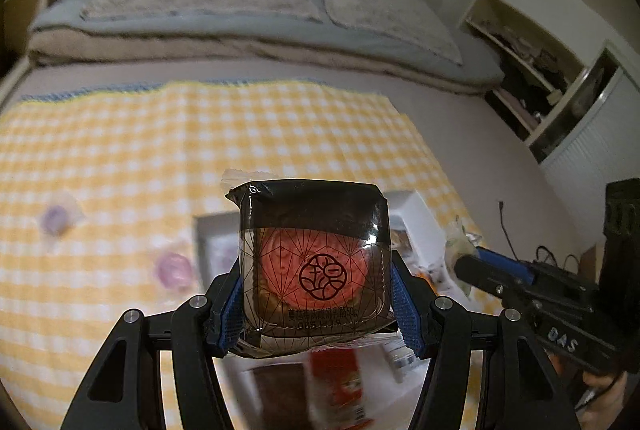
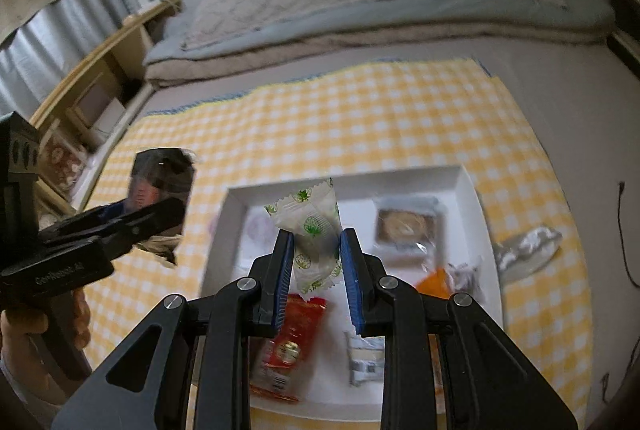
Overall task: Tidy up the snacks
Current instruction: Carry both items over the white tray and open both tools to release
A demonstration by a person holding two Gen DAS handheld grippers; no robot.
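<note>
My left gripper (image 1: 316,290) is shut on a dark-wrapped mooncake (image 1: 314,262) with a pink round cake inside, held above the white tray (image 1: 416,206). The same mooncake (image 2: 160,186) and the left gripper (image 2: 152,218) show at the left of the right wrist view. My right gripper (image 2: 316,262) is shut on a white candy packet with green print (image 2: 312,226), hanging over the white tray (image 2: 236,214). In the left wrist view the right gripper (image 1: 460,262) comes in from the right with that packet (image 1: 456,242).
The tray holds a red packet (image 2: 292,342), a brown cake in clear wrap (image 2: 404,226), an orange snack (image 2: 436,282) and a small white packet (image 2: 364,358). Two purple sweets (image 1: 172,268) lie on the yellow checked cloth (image 1: 120,158). A silver wrapper (image 2: 528,242) lies right of the tray. Bedding (image 1: 240,10) lies beyond.
</note>
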